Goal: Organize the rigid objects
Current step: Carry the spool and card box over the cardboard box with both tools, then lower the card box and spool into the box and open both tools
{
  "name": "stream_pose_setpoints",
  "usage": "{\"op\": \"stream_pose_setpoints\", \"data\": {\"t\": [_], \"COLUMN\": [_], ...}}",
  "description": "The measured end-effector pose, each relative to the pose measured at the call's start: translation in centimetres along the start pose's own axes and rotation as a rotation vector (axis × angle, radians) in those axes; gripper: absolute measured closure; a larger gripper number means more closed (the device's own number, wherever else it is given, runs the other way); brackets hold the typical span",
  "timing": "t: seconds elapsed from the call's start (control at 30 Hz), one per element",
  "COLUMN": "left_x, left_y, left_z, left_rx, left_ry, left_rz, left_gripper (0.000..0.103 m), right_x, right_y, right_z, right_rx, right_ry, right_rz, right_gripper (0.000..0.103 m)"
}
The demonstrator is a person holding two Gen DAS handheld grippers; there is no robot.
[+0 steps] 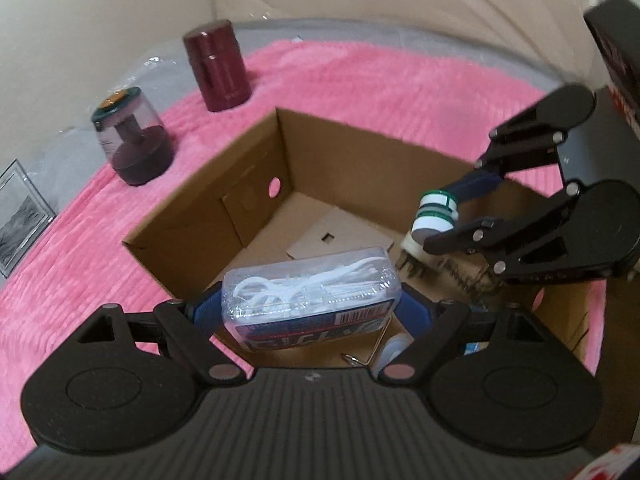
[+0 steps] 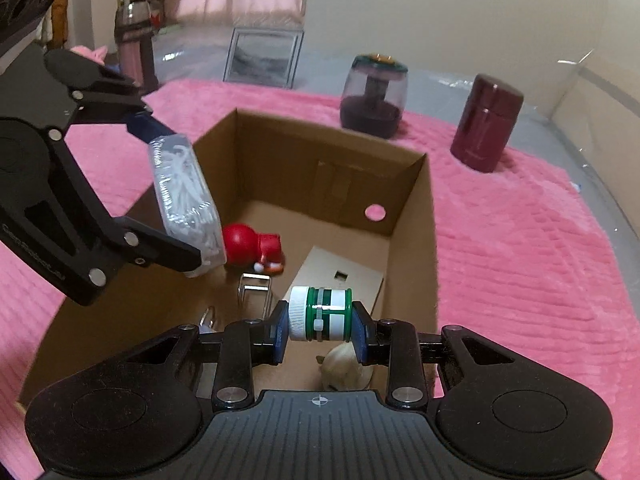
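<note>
Right wrist view showed the right gripper [image 2: 320, 314] clamping a green-and-white spool [image 2: 320, 314] and the left gripper [image 2: 182, 196] gripping a clear floss-pick case [image 2: 184, 196] above the cardboard box [image 2: 412, 216]; each was best lowered near the floor before release.

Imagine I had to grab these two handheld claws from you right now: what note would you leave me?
Left gripper: shut on the clear plastic case of white cable, over the cardboard box.
Right gripper: shut on the small green-and-white bottle, also over the box.
Already in the box: red toy figure, metal clip, garlic bulb.
Left to do: release both held items into the box. The dark red canister and the green-lidded chopper jar stand on the pink blanket, probably next.
</note>
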State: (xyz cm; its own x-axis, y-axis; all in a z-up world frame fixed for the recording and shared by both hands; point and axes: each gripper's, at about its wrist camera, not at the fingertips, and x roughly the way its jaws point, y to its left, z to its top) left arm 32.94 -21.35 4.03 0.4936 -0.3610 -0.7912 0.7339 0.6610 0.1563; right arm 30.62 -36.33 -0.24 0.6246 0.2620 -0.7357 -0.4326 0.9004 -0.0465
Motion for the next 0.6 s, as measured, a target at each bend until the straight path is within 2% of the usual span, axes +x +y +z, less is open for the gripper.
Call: {"op": "stream_pose_setpoints", "data": {"t": [0.17,0.6], "left_x": [1.6,4.2], "left_y": [-1.0,-1.6], "left_z": [0.3,0.0], "left_rx": [0.072,0.099], "left_ry": [0.049,0.115], "left_rz": [-0.024,-0.028], "left_gripper": [0.018,0.018], "right_x": [1.3,2.0], "right_y": [-0.3,-0.4], "right_z": [-0.3,-0.7], "right_rx": [-0.011,-0.010], "right_ry": [0.027,0.043], "right_rz": [0.000,0.008], "right_gripper": [0.074,0.074]}}
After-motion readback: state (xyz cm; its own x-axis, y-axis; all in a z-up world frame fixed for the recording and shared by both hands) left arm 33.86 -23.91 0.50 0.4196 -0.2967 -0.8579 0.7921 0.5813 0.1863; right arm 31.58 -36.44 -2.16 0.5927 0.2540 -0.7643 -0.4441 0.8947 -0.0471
